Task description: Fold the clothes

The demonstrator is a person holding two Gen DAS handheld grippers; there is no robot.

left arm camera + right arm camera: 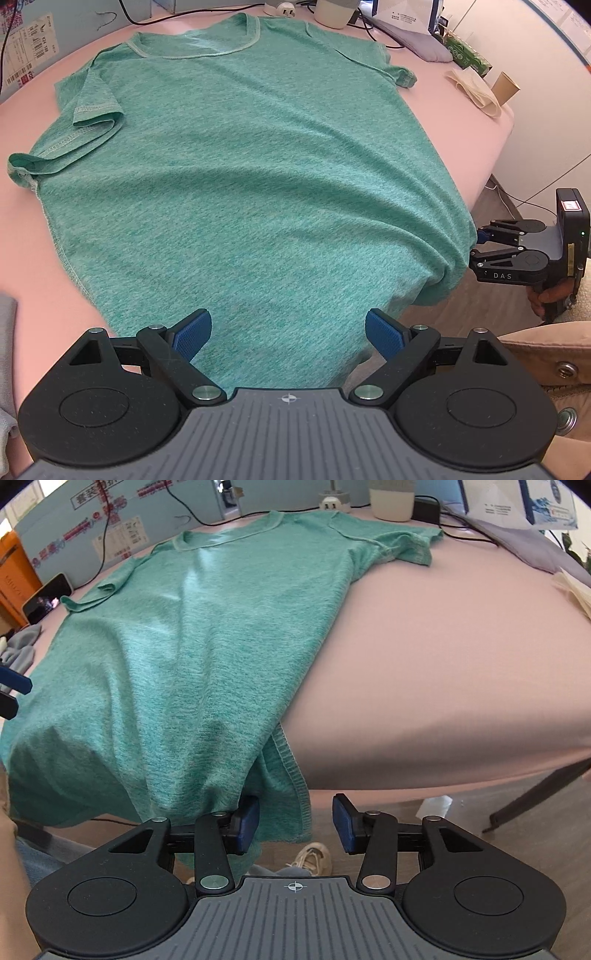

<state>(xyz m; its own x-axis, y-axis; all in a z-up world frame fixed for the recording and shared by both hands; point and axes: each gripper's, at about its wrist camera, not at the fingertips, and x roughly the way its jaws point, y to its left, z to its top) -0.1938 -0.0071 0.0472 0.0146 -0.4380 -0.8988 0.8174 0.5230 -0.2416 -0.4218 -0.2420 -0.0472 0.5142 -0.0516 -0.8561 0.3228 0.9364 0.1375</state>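
Our left gripper stands wide, its blue pads on either side of the bottom part of the green T-shirt with cloth between them but not pinched. Our right gripper is also spread wide; the shirt's hem corner hangs over the edge of the pink surface right in the gap, brushing the left pad. From the left wrist view that gripper sits at the shirt's lower right edge, a hand behind it.

The shirt lies spread flat, front up, its long axis running straight away from both grippers: hem nearest, collar farthest, one sleeve turned in on itself. Both grippers sit at the hem end, the right at the overhanging corner. We judge the hem is what any next grasp turns on; flat cloth fits either smoothing or a fold about to start.
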